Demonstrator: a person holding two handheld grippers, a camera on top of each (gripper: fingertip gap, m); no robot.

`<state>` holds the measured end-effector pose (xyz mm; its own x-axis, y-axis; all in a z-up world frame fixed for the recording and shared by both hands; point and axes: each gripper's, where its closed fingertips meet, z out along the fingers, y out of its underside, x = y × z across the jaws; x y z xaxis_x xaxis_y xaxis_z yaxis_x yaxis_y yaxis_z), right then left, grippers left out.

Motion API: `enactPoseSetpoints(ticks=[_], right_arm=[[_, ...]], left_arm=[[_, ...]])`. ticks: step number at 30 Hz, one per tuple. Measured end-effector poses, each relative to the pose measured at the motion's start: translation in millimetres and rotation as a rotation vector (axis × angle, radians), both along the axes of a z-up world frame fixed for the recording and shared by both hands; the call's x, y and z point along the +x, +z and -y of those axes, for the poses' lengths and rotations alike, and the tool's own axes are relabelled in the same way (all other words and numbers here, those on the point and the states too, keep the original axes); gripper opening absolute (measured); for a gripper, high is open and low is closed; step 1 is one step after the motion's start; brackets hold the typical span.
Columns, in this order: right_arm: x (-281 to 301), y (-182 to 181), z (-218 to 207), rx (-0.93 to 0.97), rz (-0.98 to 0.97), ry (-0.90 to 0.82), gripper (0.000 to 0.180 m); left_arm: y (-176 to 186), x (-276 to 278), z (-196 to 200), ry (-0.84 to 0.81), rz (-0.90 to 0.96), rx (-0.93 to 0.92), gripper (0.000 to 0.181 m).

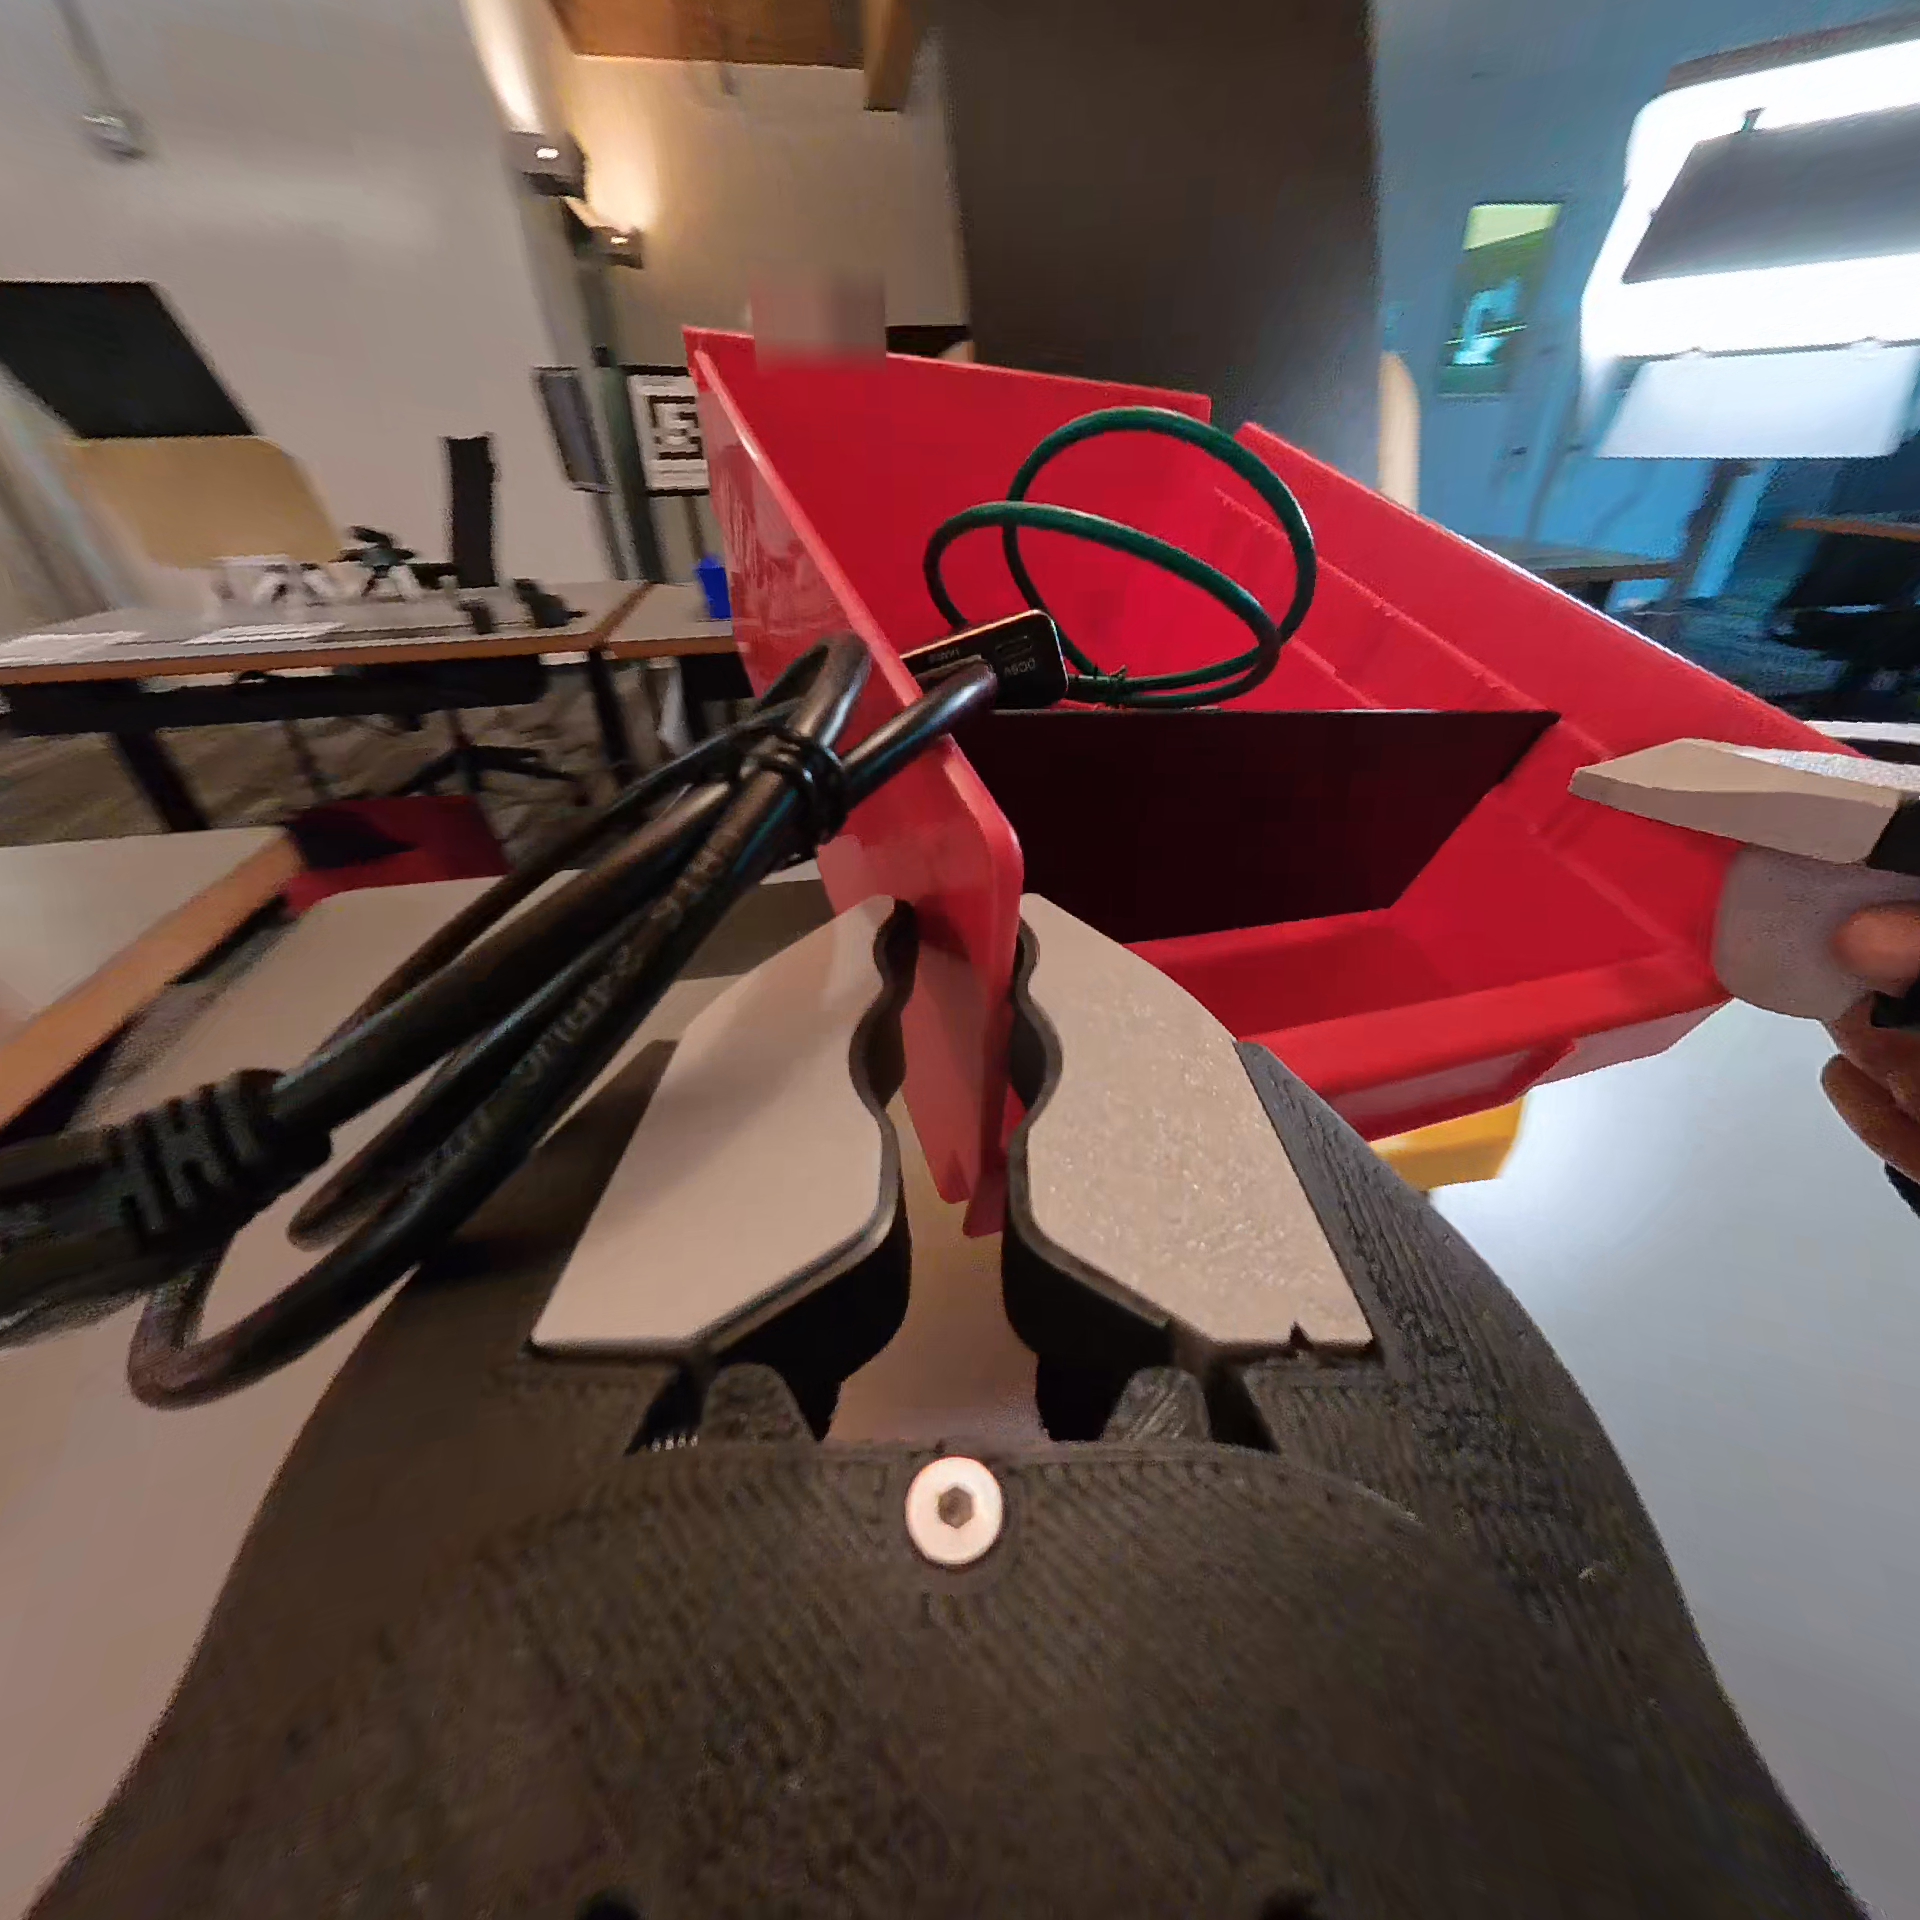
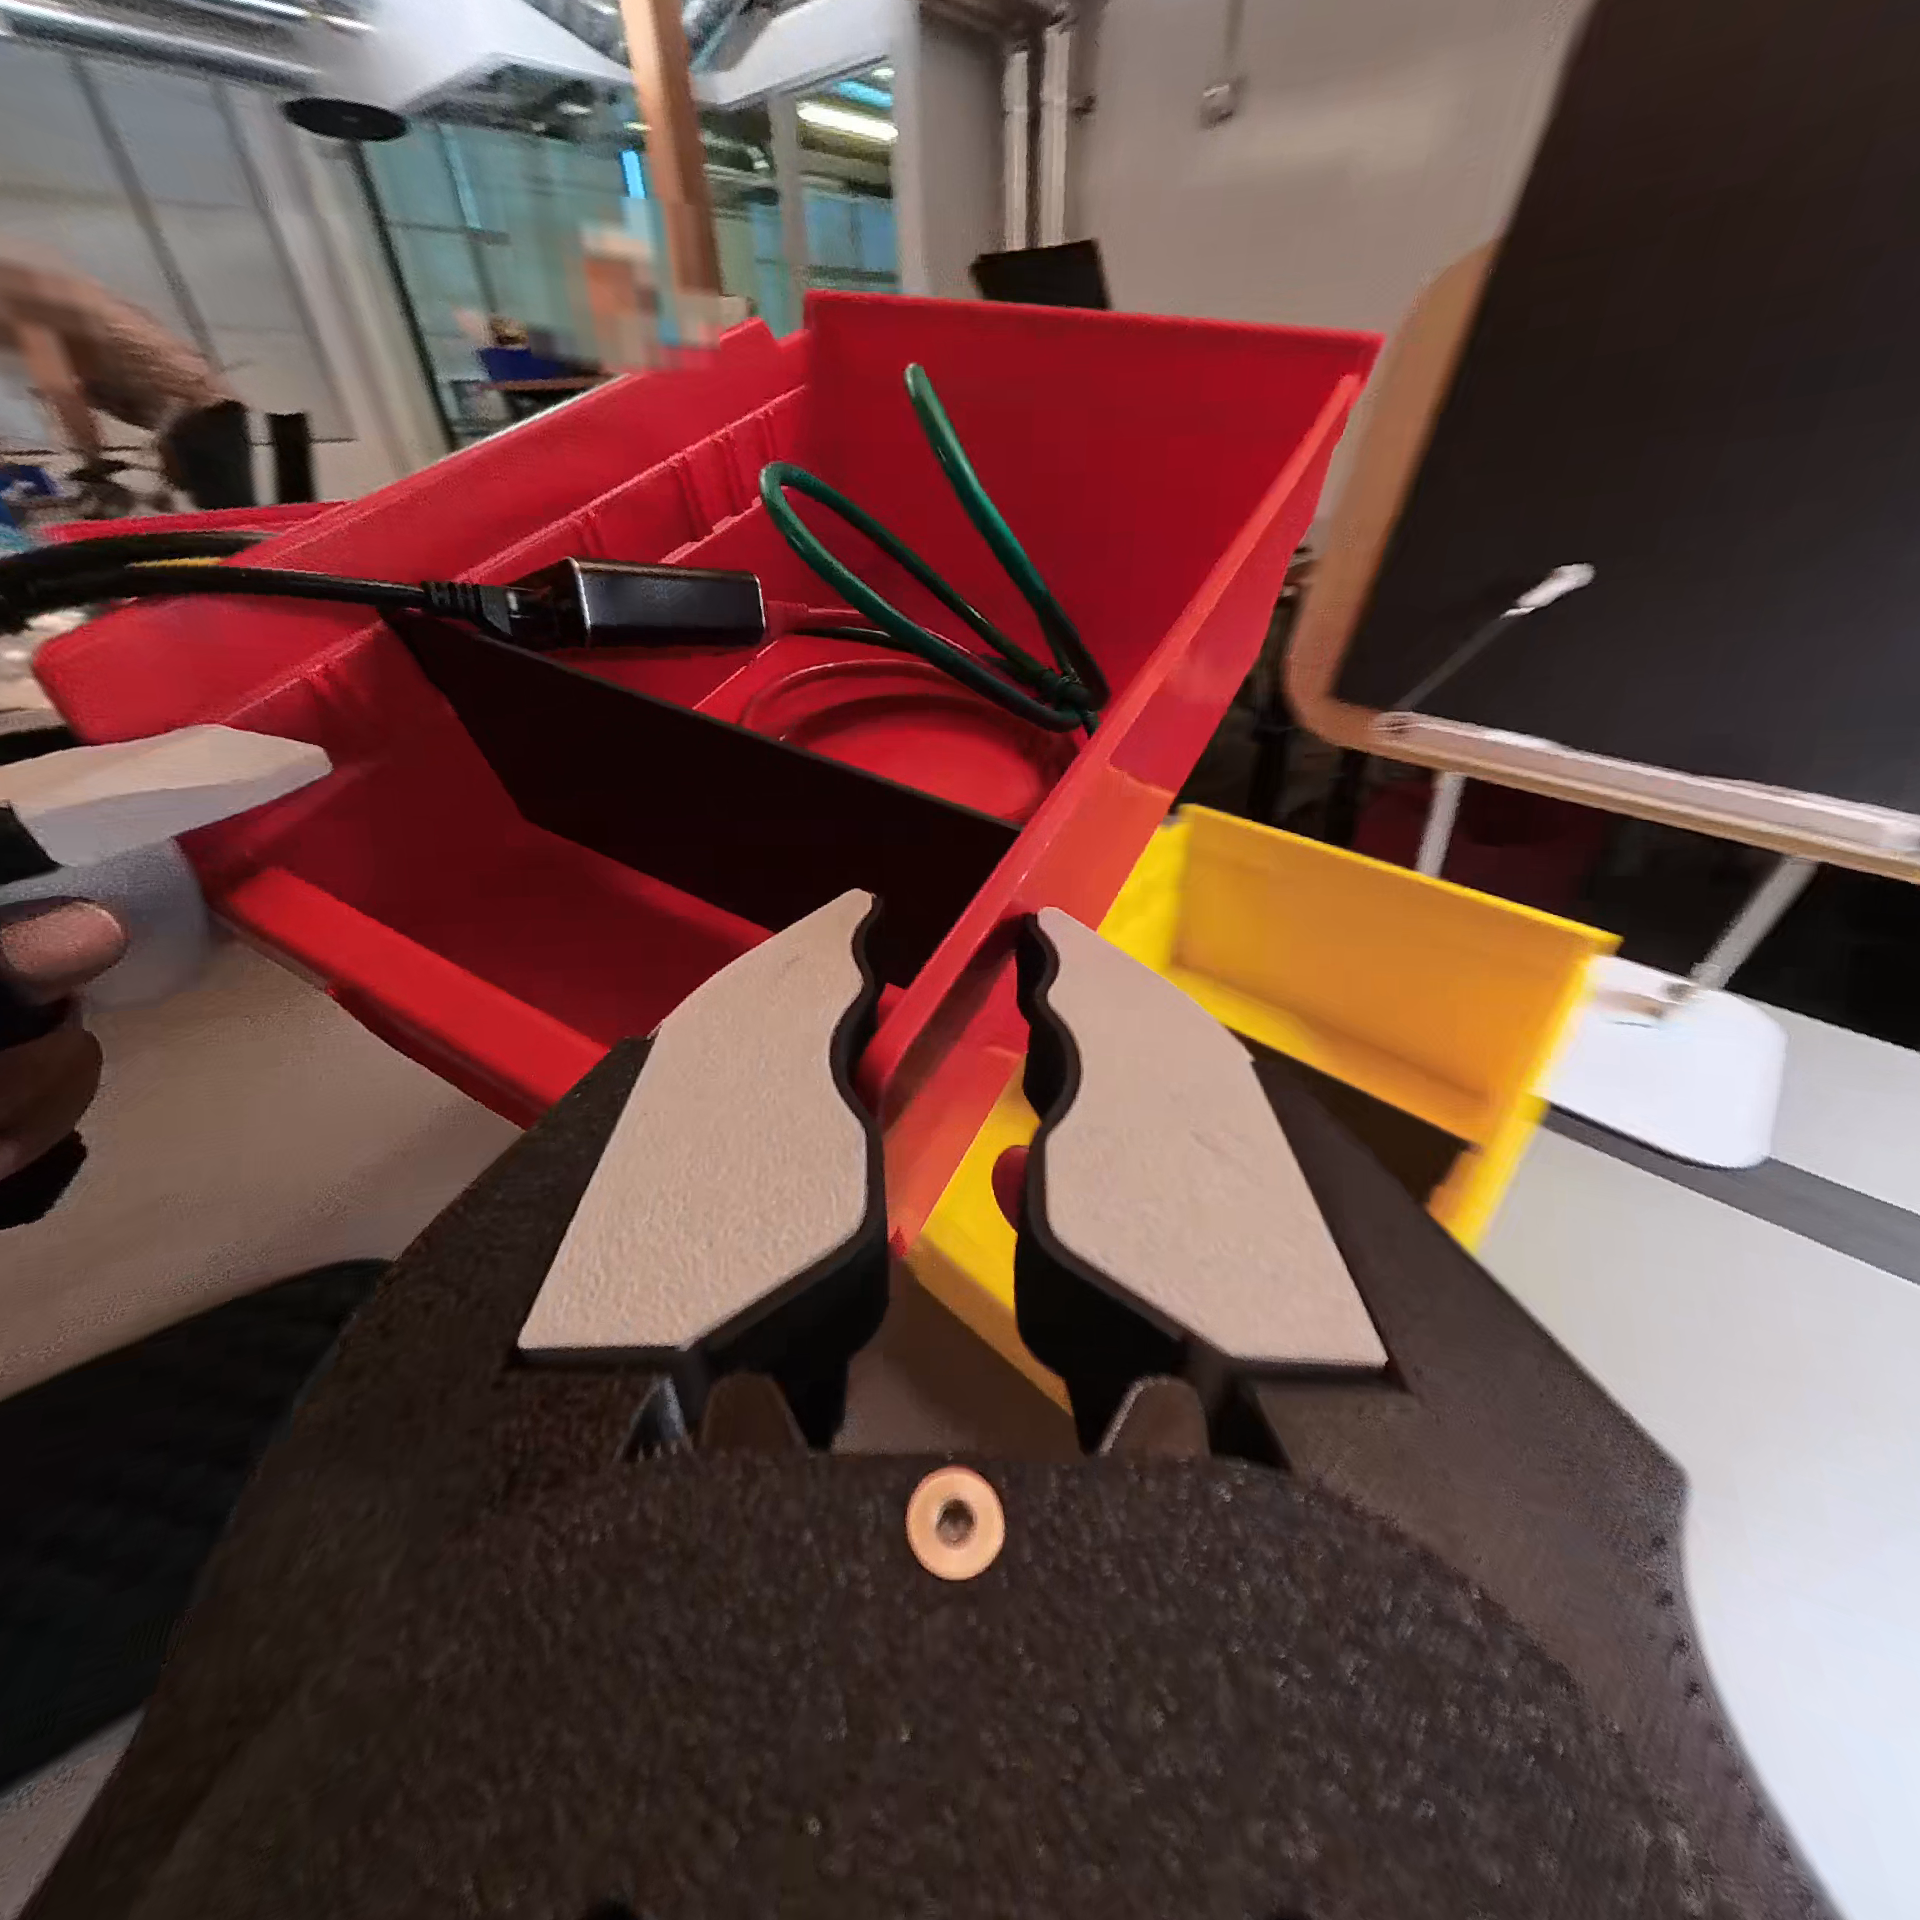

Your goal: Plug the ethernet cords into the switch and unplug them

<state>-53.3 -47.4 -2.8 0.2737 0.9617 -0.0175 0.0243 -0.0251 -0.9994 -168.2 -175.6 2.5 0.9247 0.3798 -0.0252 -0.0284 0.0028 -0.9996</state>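
Holding green cord (image 1: 1143,561), switch (image 2: 665,603): red bin (image 1: 1558,727).

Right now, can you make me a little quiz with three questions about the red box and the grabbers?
1. True or false: both grippers pinch walls of the red bin.
2. What colour is the looped cord inside it? A blue, B green, C white.
3. Fill in: beside the red bin sits a ____ bin.

Key: 1 true, the left gripper and right gripper each clamp a side wall. 2 B. 3 yellow.
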Motion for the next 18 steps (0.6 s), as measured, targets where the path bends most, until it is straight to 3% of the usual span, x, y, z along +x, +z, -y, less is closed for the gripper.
enactPoseSetpoints(ticks=[9,13,18], right_arm=[[-109,-59,80,-0.113,0.097,0.2,0.025],[-124,-100,81,-0.141,0.162,0.187,0.025],[-113,-147,61,-0.16,0.24,0.134,0.026]], left_arm=[[-52,-87,100,0.203,0.002,-0.164,0.012],[-99,-103,103,0.189,0.065,-0.215,0.012],[-157,-104,77,0.156,0.161,-0.299,0.011]])
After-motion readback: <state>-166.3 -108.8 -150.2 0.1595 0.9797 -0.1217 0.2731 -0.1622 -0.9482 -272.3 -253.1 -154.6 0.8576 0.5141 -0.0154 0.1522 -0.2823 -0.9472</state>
